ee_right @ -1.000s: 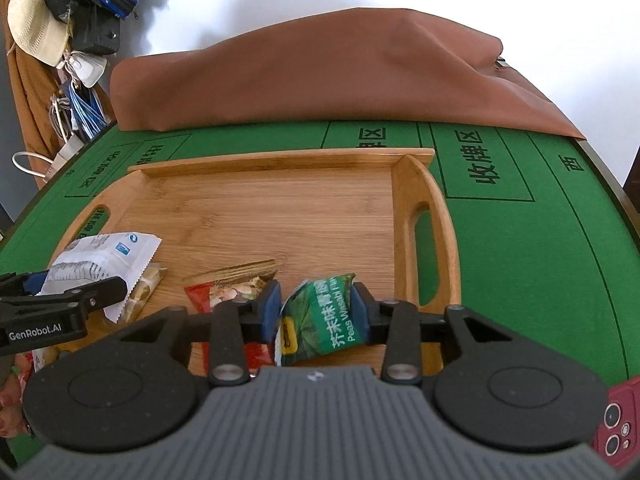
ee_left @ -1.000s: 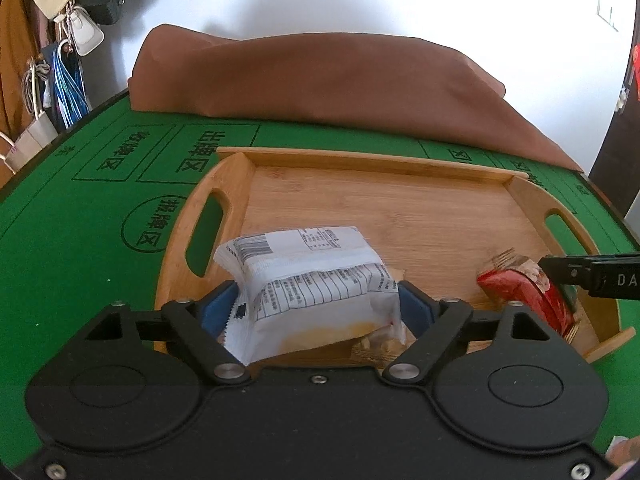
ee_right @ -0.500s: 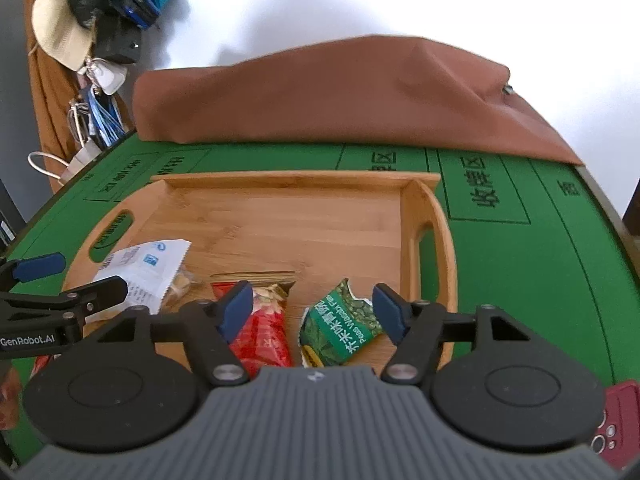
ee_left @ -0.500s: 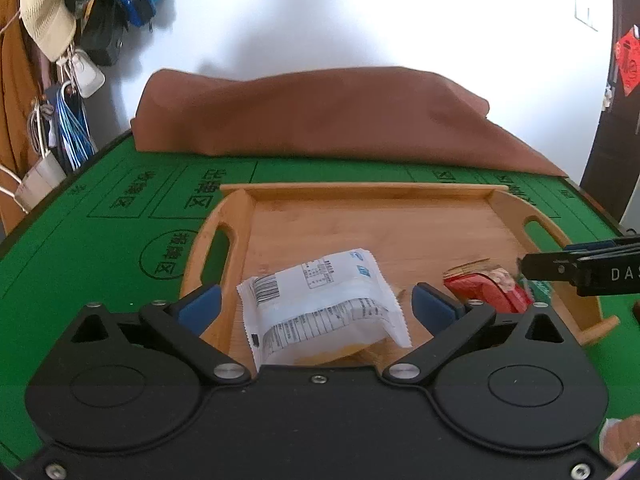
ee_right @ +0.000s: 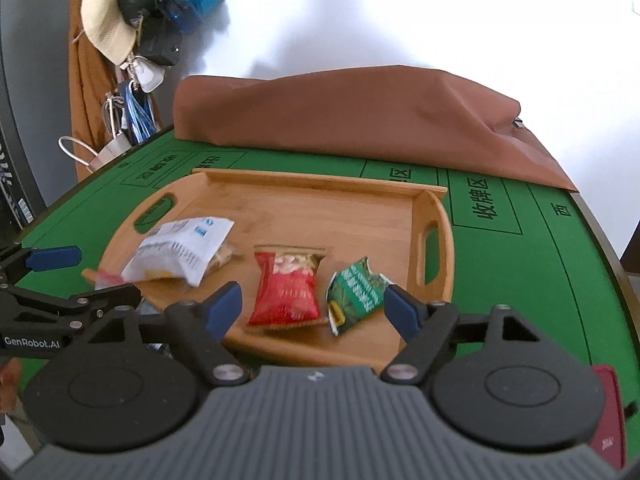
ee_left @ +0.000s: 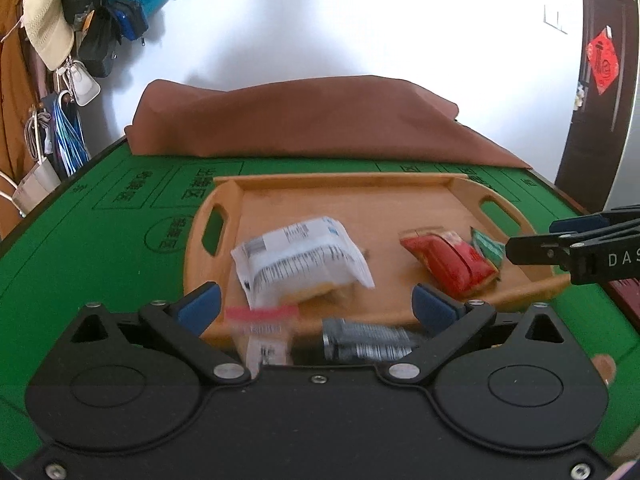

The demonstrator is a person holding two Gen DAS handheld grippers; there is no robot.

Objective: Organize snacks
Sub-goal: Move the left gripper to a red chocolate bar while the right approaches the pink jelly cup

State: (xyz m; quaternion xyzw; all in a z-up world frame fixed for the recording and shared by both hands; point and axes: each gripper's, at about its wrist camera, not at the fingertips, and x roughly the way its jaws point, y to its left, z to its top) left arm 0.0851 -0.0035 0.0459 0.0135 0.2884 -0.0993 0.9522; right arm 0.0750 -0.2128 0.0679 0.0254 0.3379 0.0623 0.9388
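A wooden tray (ee_left: 344,196) (ee_right: 320,208) lies on the green table. In it lie a white snack pack (ee_left: 300,256) (ee_right: 180,252), a red snack pack (ee_left: 448,258) (ee_right: 288,288) and a green pea pack (ee_left: 486,246) (ee_right: 354,294). My left gripper (ee_left: 316,304) is open and empty, just in front of the tray's near edge. My right gripper (ee_right: 314,308) is open and empty, above the near edge by the red and green packs. A pink-topped packet (ee_left: 262,334) and a silver packet (ee_left: 368,342) lie below the left gripper, outside the tray.
A brown cloth heap (ee_left: 320,120) (ee_right: 360,116) covers the table's far side. Bags and hats (ee_left: 80,32) hang at the left wall. A dark red phone (ee_right: 608,412) lies at the right near edge. The green felt (ee_left: 100,248) surrounds the tray.
Both grippers opened and let go: the left released the white pack, the right the green pack, both now lying in the tray. Both grippers pulled back and rose.
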